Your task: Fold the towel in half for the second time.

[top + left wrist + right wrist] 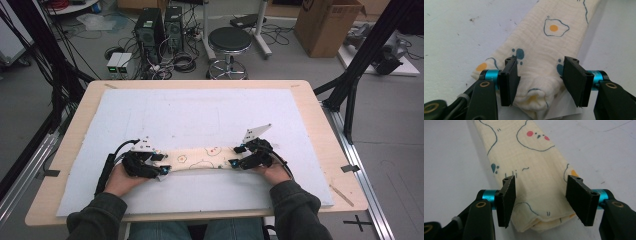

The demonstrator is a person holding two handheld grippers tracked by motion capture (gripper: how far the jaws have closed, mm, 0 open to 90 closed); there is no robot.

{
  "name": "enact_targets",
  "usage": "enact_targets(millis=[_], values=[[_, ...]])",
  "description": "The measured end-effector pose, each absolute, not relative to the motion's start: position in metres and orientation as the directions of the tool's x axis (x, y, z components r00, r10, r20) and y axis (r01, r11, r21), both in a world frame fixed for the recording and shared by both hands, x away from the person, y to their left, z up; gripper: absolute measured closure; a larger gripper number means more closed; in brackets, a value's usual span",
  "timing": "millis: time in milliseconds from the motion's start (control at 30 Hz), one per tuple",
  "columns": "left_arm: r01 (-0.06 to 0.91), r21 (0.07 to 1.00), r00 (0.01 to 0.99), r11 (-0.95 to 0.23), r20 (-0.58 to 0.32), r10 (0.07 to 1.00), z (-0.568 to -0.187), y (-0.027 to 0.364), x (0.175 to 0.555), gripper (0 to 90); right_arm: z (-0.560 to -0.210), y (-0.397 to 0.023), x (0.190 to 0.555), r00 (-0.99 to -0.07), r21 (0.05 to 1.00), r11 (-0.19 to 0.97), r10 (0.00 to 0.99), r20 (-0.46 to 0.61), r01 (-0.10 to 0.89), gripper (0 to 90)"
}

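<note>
A cream cloth (202,159) printed with fried eggs and bear faces lies folded into a long narrow strip on the white mat (200,115). My left gripper (163,164) sits at the strip's left end and my right gripper (236,156) at its right end. In the left gripper view the left gripper (540,82) is open, its pads astride the rolled end of the cloth (536,65) with gaps beside it. In the right gripper view the right gripper (544,200) is open too, straddling the folded end of the cloth (536,182) without pressing it.
The mat covers most of a wooden table (320,125). On the floor beyond the far edge stand a black stool (229,42), two computer towers (160,27) with cables, and a cardboard box (327,25). Black frame poles (367,55) rise at both sides.
</note>
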State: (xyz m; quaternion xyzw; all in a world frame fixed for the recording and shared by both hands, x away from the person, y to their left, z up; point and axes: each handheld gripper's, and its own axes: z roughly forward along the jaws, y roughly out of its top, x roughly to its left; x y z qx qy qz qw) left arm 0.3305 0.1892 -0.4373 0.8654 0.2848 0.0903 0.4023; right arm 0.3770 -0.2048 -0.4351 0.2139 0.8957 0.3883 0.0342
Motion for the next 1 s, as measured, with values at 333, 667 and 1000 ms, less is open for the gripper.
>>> enact_targets(millis=[333, 667, 1000], values=[[0.4, 0.746, 0.822, -0.533, -0.034, 0.569, -0.439, 0.186, 0.328, 45.6, -0.439, -0.21, 0.368, -0.916, 0.717, 0.633, 0.402, 0.017, 0.291, 41.8], [0.388, 0.761, 0.824, -0.521, -0.032, 0.566, -0.432, 0.187, 0.323, 41.6, -0.437, -0.21, 0.367, -0.902, 0.737, 0.589, 0.426, 0.065, 0.331, 38.7], [0.388, 0.85, 0.754, -0.356, -0.07, 0.653, -0.412, 0.211, 0.331, 41.0, -0.419, -0.224, 0.376, -0.858, 0.801, 0.47, 0.503, 0.102, 0.371, 40.5]])
